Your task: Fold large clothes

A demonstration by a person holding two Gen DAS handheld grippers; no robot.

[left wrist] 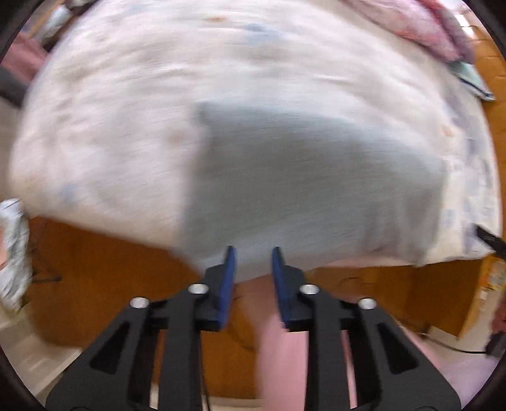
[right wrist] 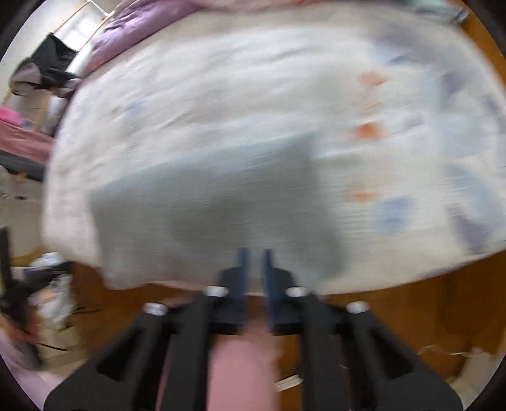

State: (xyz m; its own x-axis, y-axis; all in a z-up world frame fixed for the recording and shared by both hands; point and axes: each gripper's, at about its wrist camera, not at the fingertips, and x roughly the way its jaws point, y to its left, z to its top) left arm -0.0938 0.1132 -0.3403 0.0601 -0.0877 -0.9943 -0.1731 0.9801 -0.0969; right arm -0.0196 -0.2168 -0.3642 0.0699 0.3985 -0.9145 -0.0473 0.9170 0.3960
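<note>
A pale grey-blue garment (left wrist: pixel 310 183) lies flat on the patterned white bed cover (left wrist: pixel 110 126), near the bed's front edge. Both views are motion-blurred. My left gripper (left wrist: pixel 254 253) is open with a clear gap between its blue pads, held just off the garment's near edge and holding nothing. In the right wrist view the same garment (right wrist: pixel 208 208) lies ahead of my right gripper (right wrist: pixel 255 253), whose blue pads stand a small gap apart with nothing between them. A dark tip at the far right of the left view (left wrist: pixel 488 237) may be the other gripper.
The wooden bed frame (left wrist: pixel 104 278) runs under the cover's front edge. Pink and purple bedding (left wrist: pixel 420 25) is piled at the far side, also in the right view (right wrist: pixel 136 28). Clutter (right wrist: pixel 47 284) lies on the floor at left. Pink fabric (left wrist: pixel 281 357) shows below the grippers.
</note>
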